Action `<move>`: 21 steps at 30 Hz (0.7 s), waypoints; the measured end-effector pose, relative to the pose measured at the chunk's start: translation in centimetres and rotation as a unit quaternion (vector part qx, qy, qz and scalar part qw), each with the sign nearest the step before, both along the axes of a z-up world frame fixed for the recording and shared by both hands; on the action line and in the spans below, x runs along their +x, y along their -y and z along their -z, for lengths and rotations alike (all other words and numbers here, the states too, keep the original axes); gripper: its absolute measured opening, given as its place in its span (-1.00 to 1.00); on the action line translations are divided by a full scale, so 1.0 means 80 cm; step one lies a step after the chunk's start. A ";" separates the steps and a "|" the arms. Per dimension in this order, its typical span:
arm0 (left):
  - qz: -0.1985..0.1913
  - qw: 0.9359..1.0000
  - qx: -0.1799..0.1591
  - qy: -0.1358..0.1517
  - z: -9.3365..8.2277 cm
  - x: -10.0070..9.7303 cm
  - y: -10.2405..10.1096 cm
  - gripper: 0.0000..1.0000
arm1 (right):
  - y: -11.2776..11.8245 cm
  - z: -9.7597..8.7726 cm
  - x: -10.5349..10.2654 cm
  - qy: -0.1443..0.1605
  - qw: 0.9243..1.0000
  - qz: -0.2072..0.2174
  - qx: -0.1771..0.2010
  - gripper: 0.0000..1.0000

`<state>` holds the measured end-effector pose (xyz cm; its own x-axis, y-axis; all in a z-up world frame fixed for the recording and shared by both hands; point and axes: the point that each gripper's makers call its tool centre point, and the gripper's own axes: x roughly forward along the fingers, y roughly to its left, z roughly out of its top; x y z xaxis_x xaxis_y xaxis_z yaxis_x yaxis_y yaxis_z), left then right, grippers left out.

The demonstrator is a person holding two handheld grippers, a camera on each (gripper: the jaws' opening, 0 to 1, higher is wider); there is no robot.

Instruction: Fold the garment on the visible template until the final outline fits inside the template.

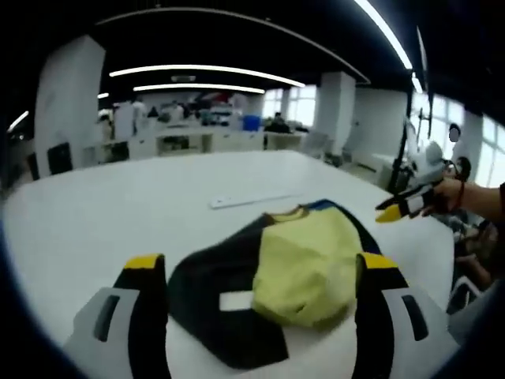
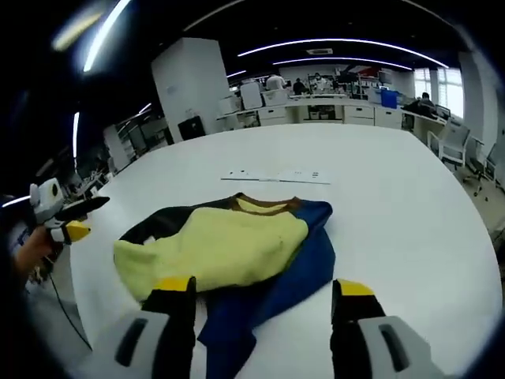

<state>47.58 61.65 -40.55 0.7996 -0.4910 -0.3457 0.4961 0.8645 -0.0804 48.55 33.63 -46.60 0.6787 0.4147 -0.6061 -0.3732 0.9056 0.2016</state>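
1. A big white table point(image 2: 410, 197) carries it all.
2. The garment point(image 2: 237, 253) lies crumpled at the near edge.
3. A flat white strip point(image 2: 276, 175) sits just beyond it.

The crumpled yellow, black and blue garment point(image 1: 292, 284) is viewed from close by in the left gripper view, low over the white round tabletop point(image 1: 118, 205), facing the far office desks. It is seen from the opposite side in the right gripper view, equally near. Garment, tabletop and white paper strip point(image 2: 276, 175) are shared.
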 end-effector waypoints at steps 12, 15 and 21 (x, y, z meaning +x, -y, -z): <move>0.034 0.999 0.007 -0.010 0.019 -0.041 0.053 0.71 | -0.022 0.017 -0.047 0.007 0.999 -0.042 -0.026 0.26; 0.052 0.998 0.020 -0.011 0.028 -0.053 0.070 0.61 | -0.030 0.026 -0.058 0.007 0.998 -0.058 -0.036 0.22; 0.077 0.995 0.056 -0.007 0.042 -0.065 0.091 0.32 | -0.039 0.038 -0.072 0.016 0.994 -0.087 -0.058 0.07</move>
